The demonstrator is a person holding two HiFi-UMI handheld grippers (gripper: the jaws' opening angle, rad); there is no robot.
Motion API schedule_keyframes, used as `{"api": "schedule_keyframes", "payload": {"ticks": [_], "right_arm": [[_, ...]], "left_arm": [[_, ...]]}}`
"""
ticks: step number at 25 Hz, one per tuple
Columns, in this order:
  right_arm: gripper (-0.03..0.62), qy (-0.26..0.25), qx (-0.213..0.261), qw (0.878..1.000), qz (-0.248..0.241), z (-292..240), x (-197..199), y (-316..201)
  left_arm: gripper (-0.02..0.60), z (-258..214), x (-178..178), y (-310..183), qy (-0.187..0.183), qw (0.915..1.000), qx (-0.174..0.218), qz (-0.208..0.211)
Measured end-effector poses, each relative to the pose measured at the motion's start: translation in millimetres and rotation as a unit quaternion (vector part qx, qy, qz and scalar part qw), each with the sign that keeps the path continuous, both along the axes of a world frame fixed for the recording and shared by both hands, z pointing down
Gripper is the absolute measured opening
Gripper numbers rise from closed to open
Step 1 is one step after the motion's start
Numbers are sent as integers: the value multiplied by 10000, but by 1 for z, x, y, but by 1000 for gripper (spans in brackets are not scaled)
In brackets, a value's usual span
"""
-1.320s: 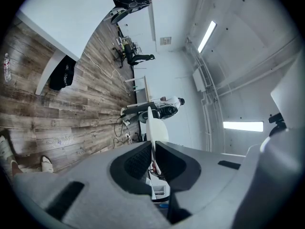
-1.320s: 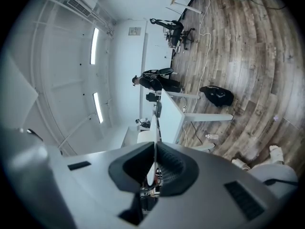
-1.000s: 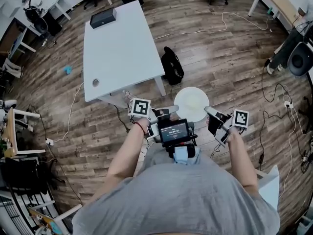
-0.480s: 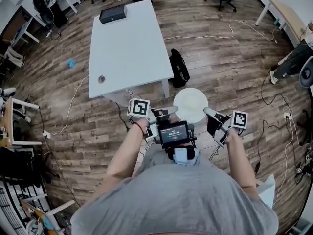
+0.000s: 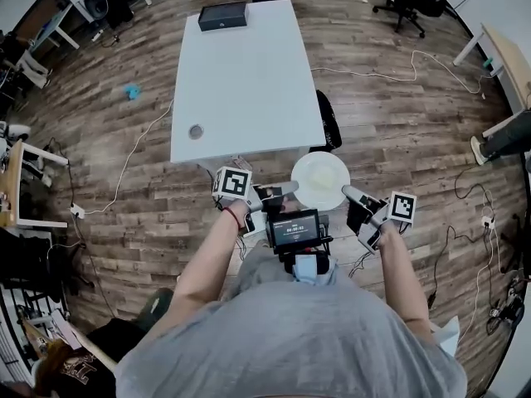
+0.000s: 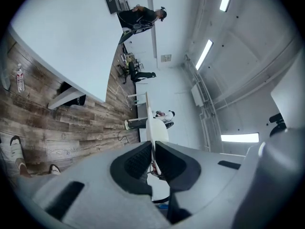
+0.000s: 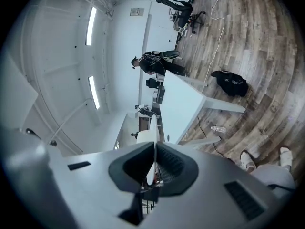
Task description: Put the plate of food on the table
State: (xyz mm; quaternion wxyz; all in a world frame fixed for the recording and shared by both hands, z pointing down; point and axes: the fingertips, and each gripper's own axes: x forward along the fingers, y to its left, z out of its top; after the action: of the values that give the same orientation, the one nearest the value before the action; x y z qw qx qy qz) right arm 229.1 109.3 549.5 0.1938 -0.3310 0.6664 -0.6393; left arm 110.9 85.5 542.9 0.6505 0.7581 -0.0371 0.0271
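**Plate carried at both rims, table ahead**

Head view: The white plate (image 5: 321, 180) is held between the two grippers, level above the floor. Its left rim is pinched by the left gripper (image 5: 286, 191) and its right rim by the right gripper (image 5: 353, 194). No food can be made out on it. The white table (image 5: 249, 73) lies ahead of both grippers and to the left gripper's side, with a black box (image 5: 222, 16) at its far end. For the step to go well, both pinches are best kept equally firm and level, and the plate brought over the near edge before it is lowered flat. On the marker cubes only square patterns are seen. The figures on the chest screen (image 5: 292, 228) are too small to be read.

Left gripper view: The left gripper (image 6: 153, 163) is closed on the thin plate (image 6: 153, 128) edge, which is seen end-on between the ribbed pads. The table (image 6: 62, 37) is seen beyond the jaws. White print on the dark bag (image 6: 76, 100) cannot be read.

Right gripper view: The right gripper (image 7: 153, 168) is likewise clamped on the plate (image 7: 153, 132) rim, with the table (image 7: 178, 104) beyond it. A bottle (image 7: 218, 129) lies on the floor, and its label is illegible.
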Motion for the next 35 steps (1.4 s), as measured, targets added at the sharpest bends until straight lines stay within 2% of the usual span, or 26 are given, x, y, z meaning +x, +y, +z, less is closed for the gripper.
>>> {"api": "schedule_keyframes", "payload": {"ticks": [8, 16, 28, 35], "right_arm": [[37, 60, -91, 9995, -288, -1, -79, -74], [37, 141, -58, 9981, -591, 5, -127, -125], [37, 452, -38, 9959, -780, 24, -194, -195], [38, 550, -137, 9937, -972, 16, -223, -272]], "left_arm": [[38, 1, -80, -68, 16, 9994, -51, -338], [38, 7, -130, -111, -97, 9980, -76, -618], [37, 27, -198, -175, -358, 9968, -79, -709], [36, 21, -226, -251, -367, 9946, -178, -955]]}}
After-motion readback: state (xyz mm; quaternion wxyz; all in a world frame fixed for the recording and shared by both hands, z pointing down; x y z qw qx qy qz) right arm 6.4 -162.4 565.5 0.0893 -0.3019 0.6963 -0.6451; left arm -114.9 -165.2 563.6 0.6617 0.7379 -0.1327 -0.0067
